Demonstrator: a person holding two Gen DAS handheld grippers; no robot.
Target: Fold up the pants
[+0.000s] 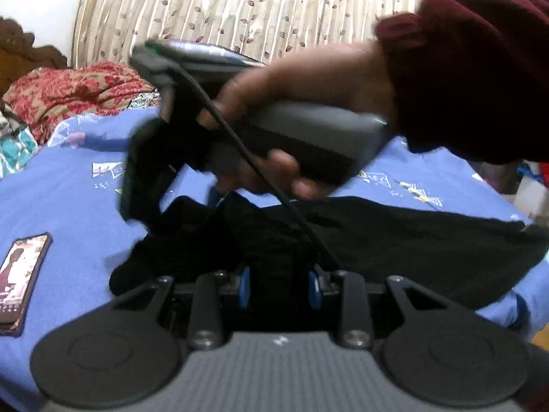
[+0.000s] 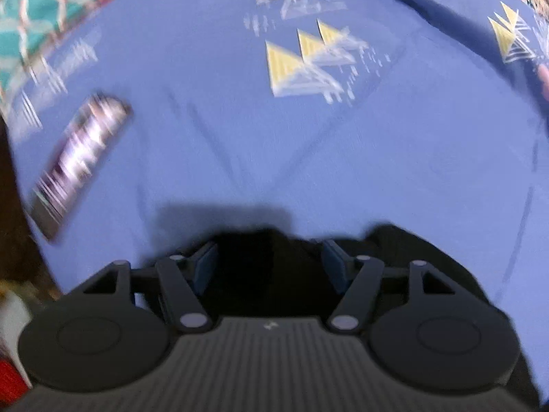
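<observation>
Two blue-padded grippers work black fabric pants [image 1: 394,240] on a blue patterned bedsheet [image 1: 79,185]. At lower centre, the left gripper [image 1: 279,288] pinches a bunched fold. The right gripper [image 2: 271,267] has spread jaws straddling dark cloth, pads clear. A phone [image 1: 22,281] lies at lower left.

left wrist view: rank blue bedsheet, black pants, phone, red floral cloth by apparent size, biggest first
1. blue bedsheet, covers the most frame.
2. black pants.
3. red floral cloth, though it lies farther off, so its true size is unsure.
4. phone, smallest.
</observation>
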